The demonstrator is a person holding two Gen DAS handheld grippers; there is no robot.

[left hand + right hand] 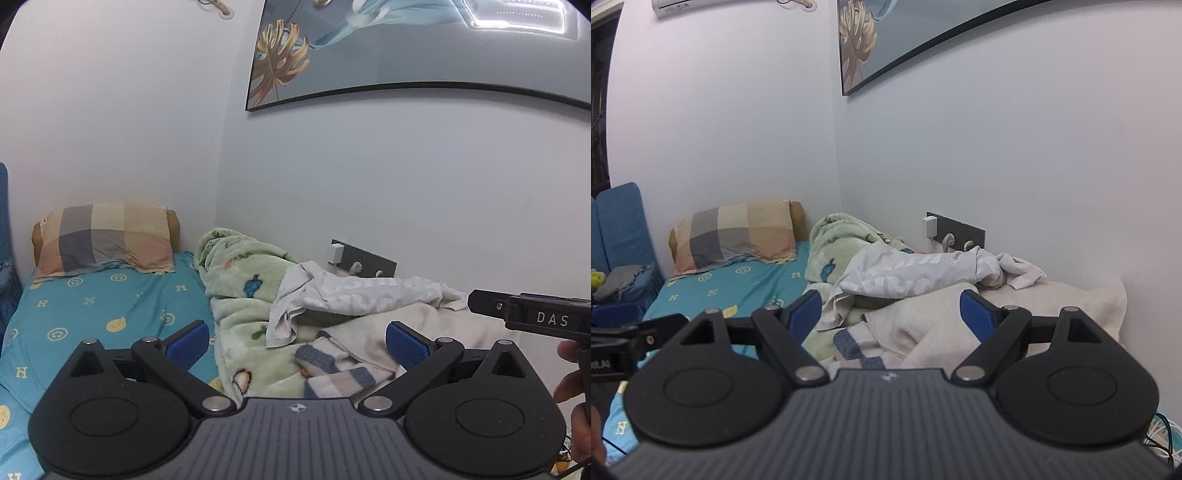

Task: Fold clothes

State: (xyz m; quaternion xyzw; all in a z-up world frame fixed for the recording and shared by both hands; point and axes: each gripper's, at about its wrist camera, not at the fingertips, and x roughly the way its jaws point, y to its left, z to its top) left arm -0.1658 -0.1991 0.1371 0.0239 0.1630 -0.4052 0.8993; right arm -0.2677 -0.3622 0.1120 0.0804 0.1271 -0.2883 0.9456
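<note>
Both tongs [297, 341] [888, 312] apart — rumpled clothes [362, 291], teal bedsheet [110, 306], white walls [406, 184].

The sheet [110, 306] was turquoise with yellow smileys; the pillow [105, 238], at ten o'clock, checked grey-beige; the blanket [240, 280] pale green.

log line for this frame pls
stage: pre-grasp | left gripper: open, empty | right gripper: open, empty | pale shirt: crumpled, unfolded, on green blanket and beige blanket | bed
</note>
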